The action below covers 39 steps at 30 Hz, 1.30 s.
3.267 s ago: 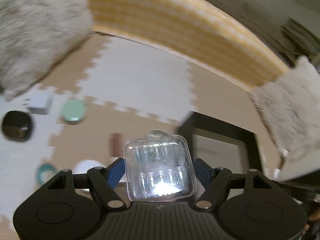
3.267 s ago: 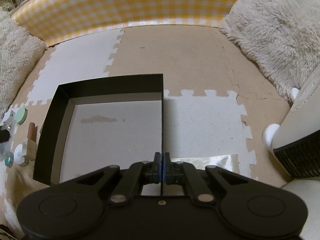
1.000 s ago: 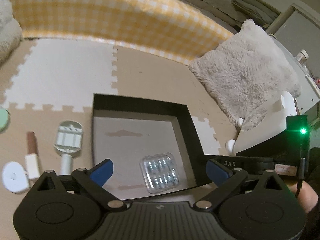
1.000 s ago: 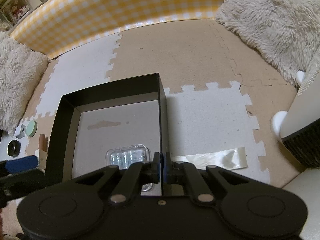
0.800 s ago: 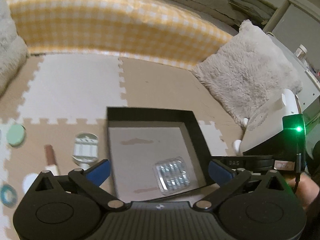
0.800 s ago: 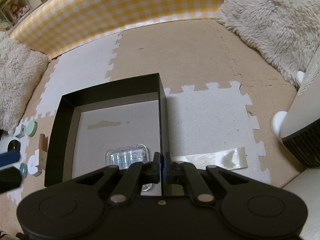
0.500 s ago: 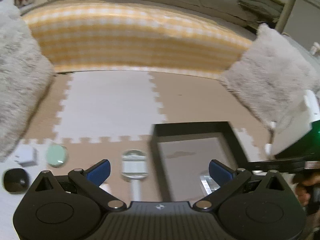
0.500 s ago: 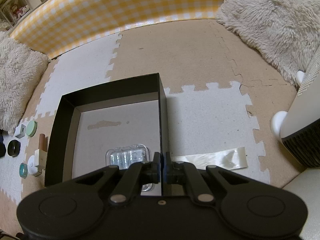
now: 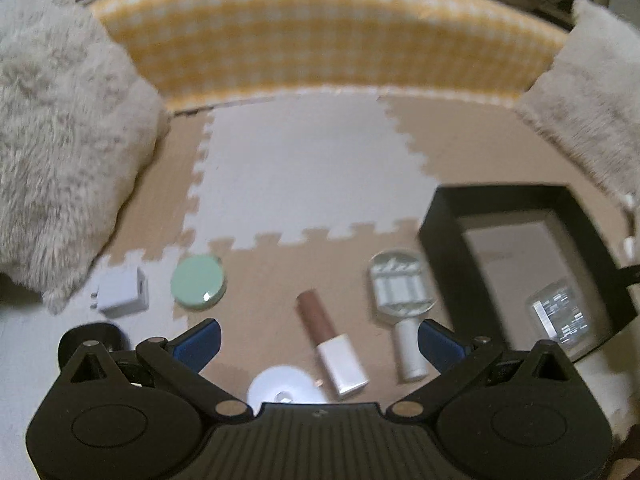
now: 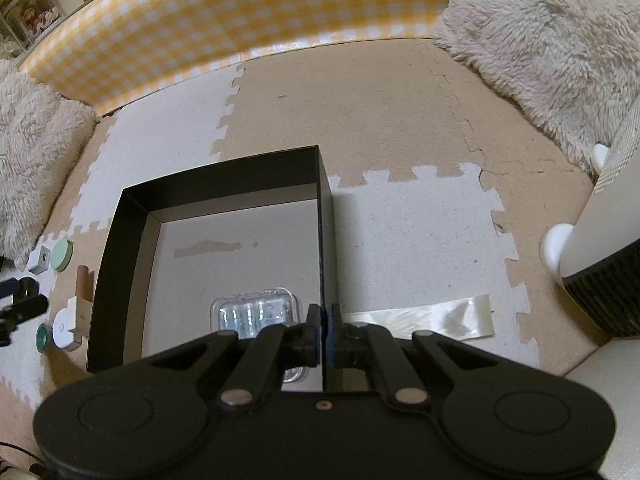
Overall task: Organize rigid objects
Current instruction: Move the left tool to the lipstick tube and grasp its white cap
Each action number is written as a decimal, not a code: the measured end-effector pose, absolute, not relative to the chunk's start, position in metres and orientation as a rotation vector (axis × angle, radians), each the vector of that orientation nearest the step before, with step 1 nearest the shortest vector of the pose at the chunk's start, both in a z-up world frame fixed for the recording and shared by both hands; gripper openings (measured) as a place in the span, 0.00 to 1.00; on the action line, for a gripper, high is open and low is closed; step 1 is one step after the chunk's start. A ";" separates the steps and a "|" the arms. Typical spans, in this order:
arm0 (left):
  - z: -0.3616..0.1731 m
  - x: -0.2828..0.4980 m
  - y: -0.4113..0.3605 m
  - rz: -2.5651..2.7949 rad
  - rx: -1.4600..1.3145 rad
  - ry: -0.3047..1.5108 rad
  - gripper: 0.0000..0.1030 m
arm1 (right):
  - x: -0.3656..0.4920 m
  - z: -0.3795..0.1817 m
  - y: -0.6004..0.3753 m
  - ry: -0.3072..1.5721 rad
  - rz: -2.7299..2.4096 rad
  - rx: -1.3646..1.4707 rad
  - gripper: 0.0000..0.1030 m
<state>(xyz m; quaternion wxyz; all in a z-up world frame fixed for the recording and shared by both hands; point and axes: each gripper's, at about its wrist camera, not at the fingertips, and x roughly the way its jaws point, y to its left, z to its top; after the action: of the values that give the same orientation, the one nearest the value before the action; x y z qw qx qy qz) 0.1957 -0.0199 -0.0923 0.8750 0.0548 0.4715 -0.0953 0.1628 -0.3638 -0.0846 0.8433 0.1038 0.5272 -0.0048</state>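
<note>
While the right gripper (image 10: 323,330) pinches the near wall of the black box (image 10: 120,216), jaws pressed together on it, the clear case (image 10: 256,312) lies inside on the box floor, just left of those jaws. Over on the floor mat, the left gripper (image 9: 318,338) hangs with jaws spread wide and empty above the lip gloss tube (image 9: 330,346), the handled mirror (image 9: 402,290) just right of it

You have a yellow-and-white checked bolster (image 10: 224,20) running along the far edge of the tan and white puzzle-piece foam mat (image 10: 380,120). A shaggy cream cushion (image 9: 60,148) sits at each end of it. At the right, a white appliance with a dark ribbed base (image 10: 600,256) stands beside a strip of clear tape (image 10: 432,320) stuck flat on the mat.
</note>
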 end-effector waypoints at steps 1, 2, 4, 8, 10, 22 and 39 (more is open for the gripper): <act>-0.096 0.197 -0.020 -0.205 0.119 0.998 1.00 | 0.163 -0.085 -0.363 1.114 -0.010 0.218 0.04; -0.098 0.199 -0.020 -0.206 0.121 1.012 1.00 | 0.163 -0.085 -0.363 1.114 -0.011 0.216 0.04; -0.102 0.201 -0.020 -0.196 0.118 1.036 1.00 | 0.163 -0.085 -0.363 1.116 -0.011 0.215 0.04; -0.104 0.208 -0.016 -0.200 0.041 1.067 0.76 | 0.163 -0.085 -0.363 1.117 -0.012 0.213 0.04; -0.107 0.209 -0.014 -0.202 -0.006 1.089 0.57 | 0.163 -0.085 -0.362 1.120 -0.012 0.210 0.04; -0.127 0.217 -0.023 -0.182 -0.098 1.143 0.38 | 0.164 -0.087 -0.361 1.127 -0.013 0.194 0.04; -0.104 0.206 -0.018 -0.170 -0.189 1.075 0.22 | 0.164 -0.089 -0.361 1.130 -0.013 0.194 0.04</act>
<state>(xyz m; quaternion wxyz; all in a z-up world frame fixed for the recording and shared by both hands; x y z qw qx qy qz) 0.2056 -0.0181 -0.1044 0.8514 -0.0897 0.5105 -0.0807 0.1638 -0.3606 -0.0887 0.8401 0.0916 0.5346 -0.0059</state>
